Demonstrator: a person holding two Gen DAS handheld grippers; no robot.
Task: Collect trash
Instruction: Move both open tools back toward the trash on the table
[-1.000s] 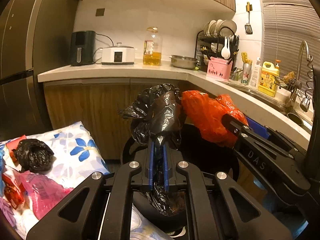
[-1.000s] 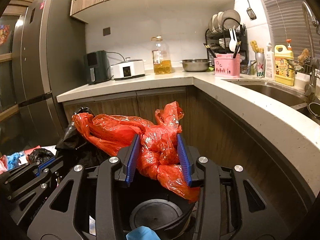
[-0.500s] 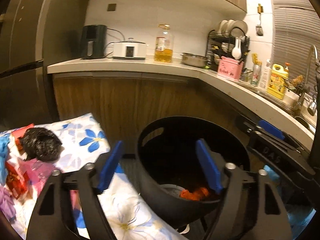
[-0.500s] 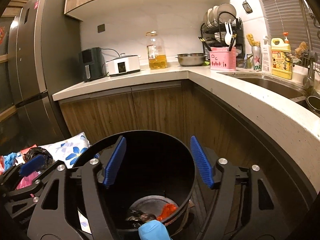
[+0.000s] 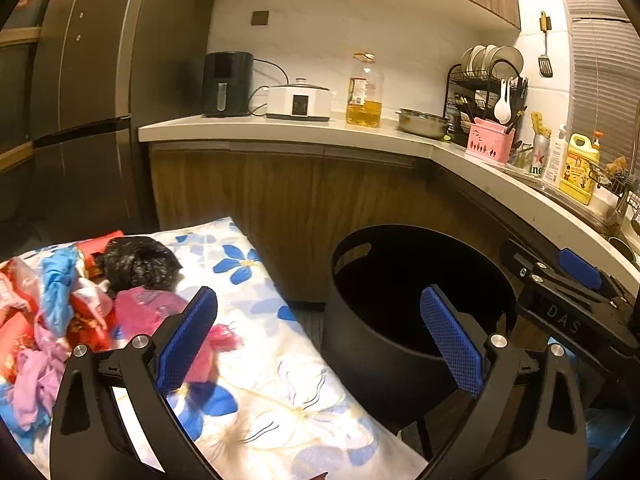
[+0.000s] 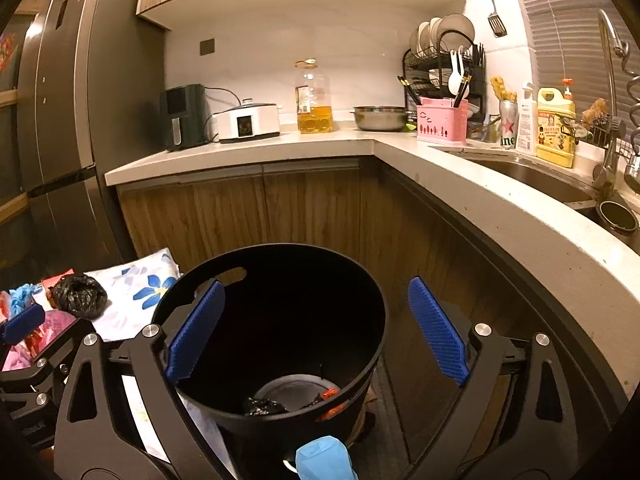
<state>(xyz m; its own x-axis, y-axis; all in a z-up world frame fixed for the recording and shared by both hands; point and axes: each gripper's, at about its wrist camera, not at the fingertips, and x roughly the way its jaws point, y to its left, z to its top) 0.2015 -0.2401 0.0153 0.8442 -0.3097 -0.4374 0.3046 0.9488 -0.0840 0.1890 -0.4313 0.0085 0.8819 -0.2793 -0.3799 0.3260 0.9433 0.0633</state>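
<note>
Starting at the far left, I'm looking at the trash pile [image 5: 60, 312] sitting on the flowery cloth [image 5: 256, 360]: thin plastic bags and wrappers in red, pink, blue and purple, plus a balled-up black bag [image 5: 138, 266] at the back of the heap. All of it is looking feather-light and floppy, so I'm figuring nothing here is breaking, but it's probably slippery film that squirts out of a shallow pinch. I'm thinking the bunched, knotted parts are the spots to go for, not the loose flat edges.

My left hand-held gripper [image 5: 316, 344] is hovering over the cloth's right edge with its jaws opening wide and nothing between them. The cloth edge is running just beside the black bin [image 5: 348, 336], so there's hardly any gap to snag on going across.

Further right, my right hand-held gripper [image 6: 316, 332] is hanging over the bin mouth, jaws also opening, also empty. Down at the bottom I'm seeing a black scrap and something red-orange already lying there. The curved bench [image 6: 520, 220] and wood cabinets are crowding the bin's right side, so the open room is all leftward.
</note>
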